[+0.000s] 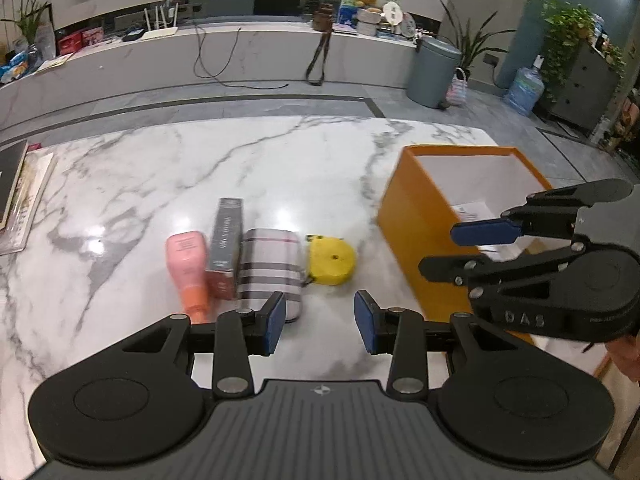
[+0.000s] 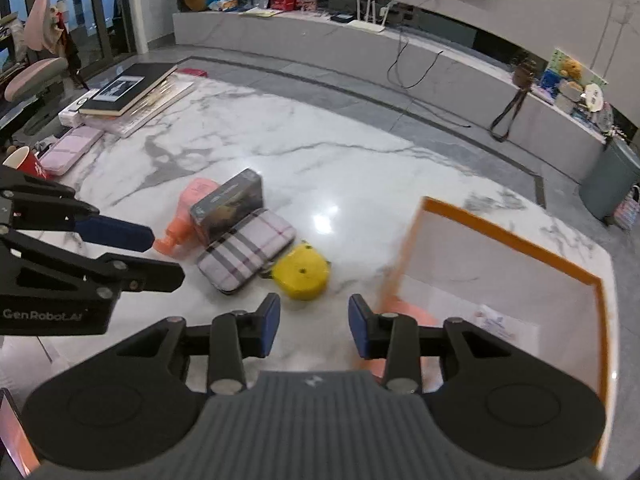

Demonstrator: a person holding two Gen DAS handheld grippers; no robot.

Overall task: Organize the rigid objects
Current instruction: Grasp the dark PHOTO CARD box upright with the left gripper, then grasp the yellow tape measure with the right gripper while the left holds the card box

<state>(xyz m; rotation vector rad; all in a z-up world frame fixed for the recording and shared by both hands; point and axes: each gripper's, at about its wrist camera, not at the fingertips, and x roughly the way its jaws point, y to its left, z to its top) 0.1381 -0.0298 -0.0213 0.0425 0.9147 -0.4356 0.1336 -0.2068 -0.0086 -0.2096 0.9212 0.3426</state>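
Both units empty. Left hand-held gripper (image 1: 320, 322) released, pads apart, nothing between them; right hand-held gripper (image 2: 314, 320) likewise released and empty, poised at the near rim of the orange box (image 2: 516, 240).

Four items lie in a touching row on the marble desk (image 1: 160, 168), just ahead of the left fingertips: pink bottle (image 1: 186, 264), dark carton (image 1: 226, 240), plaid case (image 1: 270, 272), yellow tape measure (image 1: 332, 260). The box sits to their right.

Handling, by judgement:
- Tape measure: dense, hard, smooth shell; grip across the flat faces.
- Carton: light, stiff, may crush; pinch the narrow sides.
- Bottle: slick, may roll; take mid-body.
- Case: padded, slightly yielding; grip across its width.
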